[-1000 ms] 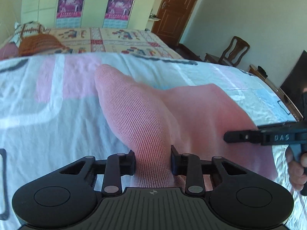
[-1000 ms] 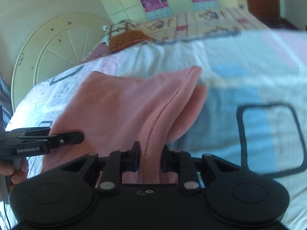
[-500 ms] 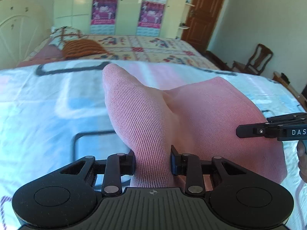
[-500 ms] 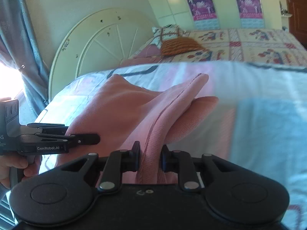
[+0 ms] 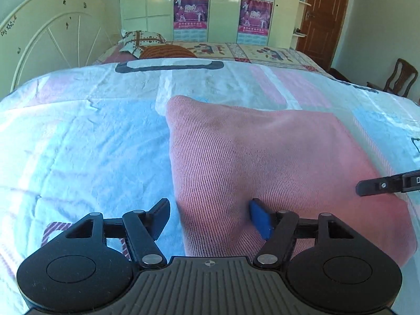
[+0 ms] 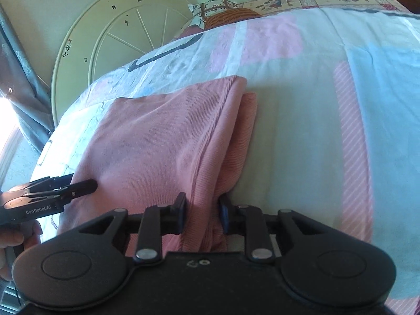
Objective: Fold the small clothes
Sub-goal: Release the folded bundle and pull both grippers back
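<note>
A pink knit garment (image 5: 262, 157) lies folded flat on the bed. It also shows in the right wrist view (image 6: 168, 141), with a second layer sticking out at its right edge. My left gripper (image 5: 210, 218) is open, its jaws spread wide around the garment's near left corner without pinching it. My right gripper (image 6: 203, 211) is shut on the garment's near right edge, the cloth bunched between its jaws. The left gripper also shows in the right wrist view (image 6: 78, 187), and the right gripper's fingertip (image 5: 380, 185) shows in the left wrist view.
The bed has a pastel patchwork sheet (image 5: 78, 144) in blue, pink and white. A white round headboard (image 6: 110, 39) stands at the left. Pillows (image 5: 147, 43) lie on a second bed behind. A wooden chair (image 5: 399, 78) and a brown door (image 5: 323, 18) are at the right.
Both grippers lowered the garment onto the bed, so it now lies flat. My left gripper opened and let go of the cloth. My right gripper still holds its edge.
</note>
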Demonstrator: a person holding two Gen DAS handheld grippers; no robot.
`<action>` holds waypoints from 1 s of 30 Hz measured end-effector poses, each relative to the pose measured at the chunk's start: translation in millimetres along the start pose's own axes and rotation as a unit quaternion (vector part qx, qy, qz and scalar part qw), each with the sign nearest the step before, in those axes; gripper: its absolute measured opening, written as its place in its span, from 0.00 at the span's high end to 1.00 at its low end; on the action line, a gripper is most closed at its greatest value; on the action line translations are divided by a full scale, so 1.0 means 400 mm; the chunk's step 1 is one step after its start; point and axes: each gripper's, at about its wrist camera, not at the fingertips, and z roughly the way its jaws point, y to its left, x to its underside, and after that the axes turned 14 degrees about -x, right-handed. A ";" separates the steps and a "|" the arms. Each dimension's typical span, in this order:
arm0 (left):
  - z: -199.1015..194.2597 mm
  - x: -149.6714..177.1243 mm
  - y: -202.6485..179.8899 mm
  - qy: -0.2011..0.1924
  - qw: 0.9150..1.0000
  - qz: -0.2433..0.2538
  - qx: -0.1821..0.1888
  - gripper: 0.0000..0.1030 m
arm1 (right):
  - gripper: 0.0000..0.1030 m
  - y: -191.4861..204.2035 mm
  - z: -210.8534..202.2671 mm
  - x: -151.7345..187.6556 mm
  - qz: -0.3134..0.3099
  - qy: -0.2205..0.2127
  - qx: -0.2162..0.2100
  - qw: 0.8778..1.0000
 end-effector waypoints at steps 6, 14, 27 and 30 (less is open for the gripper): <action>-0.121 0.051 0.046 -0.032 0.999 -0.011 0.003 0.35 | 0.64 0.079 -0.094 0.022 -0.056 0.006 -0.009 0.998; -0.105 0.121 0.048 -0.001 0.999 -0.050 0.007 0.35 | 0.90 0.107 -0.060 0.059 -0.069 0.037 -0.010 0.997; -0.171 0.198 0.017 0.010 0.999 -0.034 -0.020 0.35 | 0.64 0.096 -0.083 0.067 -0.080 -0.002 0.052 0.995; -0.203 0.218 0.032 0.001 0.999 -0.039 -0.020 0.35 | 0.50 0.133 -0.152 0.090 -0.090 -0.025 0.025 0.995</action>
